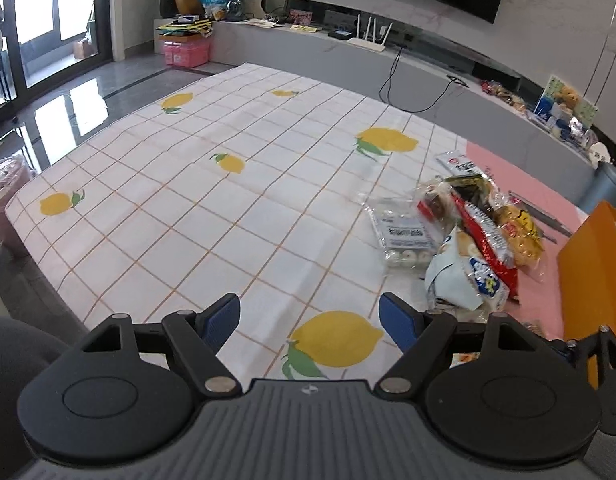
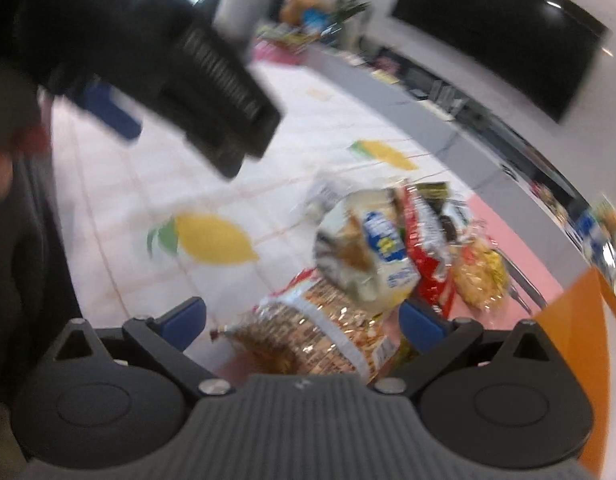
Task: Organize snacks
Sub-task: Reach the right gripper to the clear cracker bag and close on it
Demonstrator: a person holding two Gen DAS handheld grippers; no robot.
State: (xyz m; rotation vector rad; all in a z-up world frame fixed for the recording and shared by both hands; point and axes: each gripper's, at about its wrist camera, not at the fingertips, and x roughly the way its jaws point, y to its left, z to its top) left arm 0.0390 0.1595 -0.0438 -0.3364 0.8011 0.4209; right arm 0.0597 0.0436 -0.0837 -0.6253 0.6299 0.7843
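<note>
- Low in the left wrist frame: left gripper [image 1: 310,320] standing wide apart, blue fingertips [image 1: 221,320] holding nothing, hovering over a printed lemon [image 1: 336,344] on the checked tablecloth [image 1: 179,200].
- Right of centre in that frame: snack pile [image 1: 468,232] lying where the tablecloth meets a pink mat [image 1: 504,160]; white-and-blue packet [image 1: 464,276] sitting nearest, red packet [image 1: 484,236] behind it, clear packet of white rounds [image 1: 404,236] to their left.
- Far right edge: orange box [image 1: 588,248] standing beside the pile.
- Upper frame: grey TV bench [image 1: 348,64] running across, white router [image 1: 368,40] resting on it.
- Low in the blurred right wrist frame: right gripper [image 2: 301,324] gaping wide, golden-brown snack packet [image 2: 316,336] lying between the fingertips [image 2: 422,326]; cannot tell whether either pad is touching it.
- Just above, centre right: white-and-blue packet [image 2: 372,256] and red packet [image 2: 428,248] lying among the pile.
- Upper left: left gripper [image 2: 179,80] filling the frame, dark and blurred.
- Right edge: orange box [image 2: 592,320] showing.
</note>
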